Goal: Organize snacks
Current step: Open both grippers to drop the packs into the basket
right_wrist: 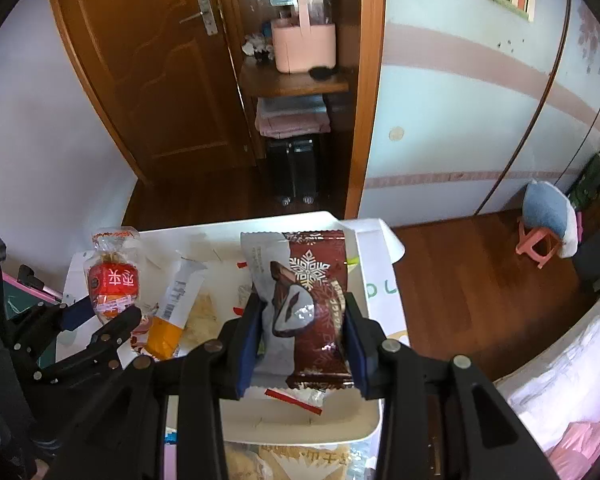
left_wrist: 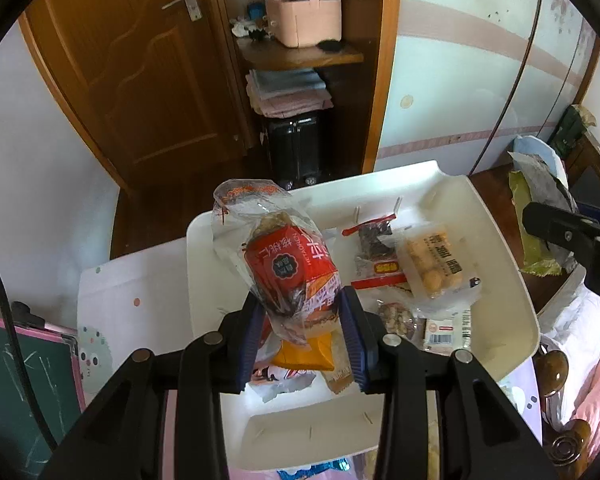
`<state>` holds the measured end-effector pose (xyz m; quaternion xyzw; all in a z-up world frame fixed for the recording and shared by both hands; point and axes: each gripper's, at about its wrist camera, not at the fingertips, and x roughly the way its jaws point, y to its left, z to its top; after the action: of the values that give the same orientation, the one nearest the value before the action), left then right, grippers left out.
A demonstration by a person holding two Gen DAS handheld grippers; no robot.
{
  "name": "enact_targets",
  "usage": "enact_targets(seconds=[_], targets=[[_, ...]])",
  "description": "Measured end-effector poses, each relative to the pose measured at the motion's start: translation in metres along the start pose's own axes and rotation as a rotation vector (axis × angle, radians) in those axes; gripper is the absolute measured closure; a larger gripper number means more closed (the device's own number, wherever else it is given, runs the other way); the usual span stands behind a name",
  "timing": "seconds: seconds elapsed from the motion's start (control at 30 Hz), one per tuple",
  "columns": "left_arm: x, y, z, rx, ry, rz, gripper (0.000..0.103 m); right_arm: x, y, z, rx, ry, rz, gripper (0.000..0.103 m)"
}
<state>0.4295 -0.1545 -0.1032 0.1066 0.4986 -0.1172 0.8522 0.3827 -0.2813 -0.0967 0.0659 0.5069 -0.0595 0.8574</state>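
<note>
My left gripper [left_wrist: 302, 312] is shut on a clear-wrapped snack with a red label [left_wrist: 288, 264], held upright over the left part of a white tray [left_wrist: 500, 240]. The same red snack [right_wrist: 112, 280] and left gripper [right_wrist: 100, 316] show at the left of the right wrist view. My right gripper [right_wrist: 302, 320] is shut on a dark brown snack packet with a white snowflake [right_wrist: 312, 304], held above the tray's right side [right_wrist: 364, 264]. Several other snacks lie in the tray: a bag of round yellow balls [left_wrist: 436, 264], a dark packet [left_wrist: 374, 240] and an orange packet [left_wrist: 304, 354].
The tray rests on a small white table [left_wrist: 112, 288]. A green chalkboard with a pink frame [left_wrist: 24, 380] stands at the left. A wooden door [left_wrist: 140, 80], a shelf with a pink basket [left_wrist: 306, 20] and a black suitcase [left_wrist: 296, 148] lie beyond. A pink stool [right_wrist: 540, 240] stands on the wooden floor.
</note>
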Motion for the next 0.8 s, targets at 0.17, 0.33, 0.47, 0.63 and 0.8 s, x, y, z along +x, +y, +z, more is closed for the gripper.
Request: enact_targets(seconds=[0.17, 0.33, 0.47, 0.63, 0.8], targets=[[0.022, 0.0, 0.0, -0.005, 0.028, 0.003, 0.067, 0.02, 0.003, 0.001, 0.006, 0.034, 0.001, 0.065], [0.033, -0.001, 0.0, -0.001, 0.037, 0.008, 0.067, 0.04, 0.01, 0.002, -0.008, 0.066, 0.002, 0.065], [0.038, -0.002, 0.0, 0.013, 0.037, 0.019, 0.068, 0.052, 0.014, 0.001, -0.011, 0.098, 0.003, 0.064], [0.034, -0.004, -0.002, 0.037, 0.023, 0.034, 0.033, 0.058, 0.011, 0.002, 0.012, 0.105, 0.018, 0.063], [0.025, -0.009, -0.005, 0.073, -0.007, 0.034, 0.012, 0.057, 0.014, 0.0, 0.007, 0.102, 0.062, 0.052]])
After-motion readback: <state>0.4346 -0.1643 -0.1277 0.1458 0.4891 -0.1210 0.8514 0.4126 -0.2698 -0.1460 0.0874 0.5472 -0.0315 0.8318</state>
